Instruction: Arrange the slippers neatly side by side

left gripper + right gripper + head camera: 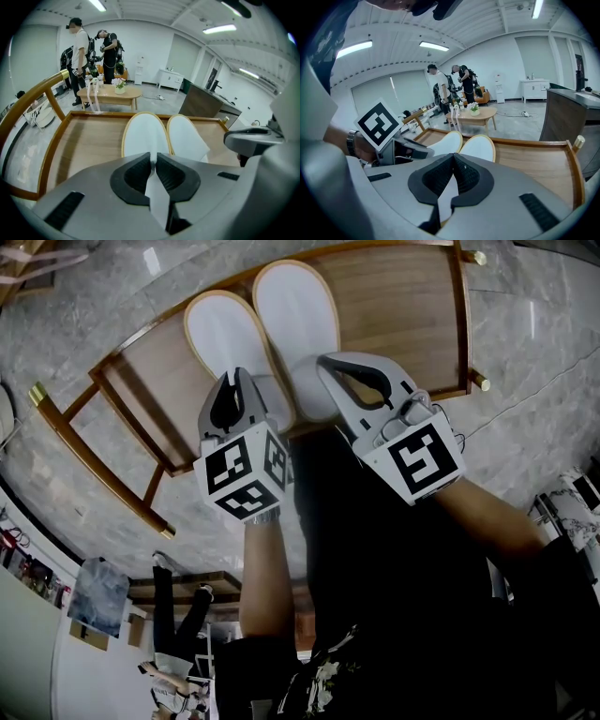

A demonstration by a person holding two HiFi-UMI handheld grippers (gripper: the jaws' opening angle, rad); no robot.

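1. Head view: the left slipper [223,334] and right slipper [295,307] are laid side by side, touching, on a wooden tray [403,306]. Their heel ends are covered by the left gripper [236,381] and right gripper [325,364].
2. Left gripper view: the jaws are clamped on thin white fabric at the left slipper's heel.
3. Right gripper view: the jaws are pinched on the right slipper's heel fabric. Both slippers are judged light, soft and floppy, so the heel rim is best held.

No readable text, brand or number anywhere. Only black-and-white square marker patterns on left cube [246,474] and right cube [424,460].
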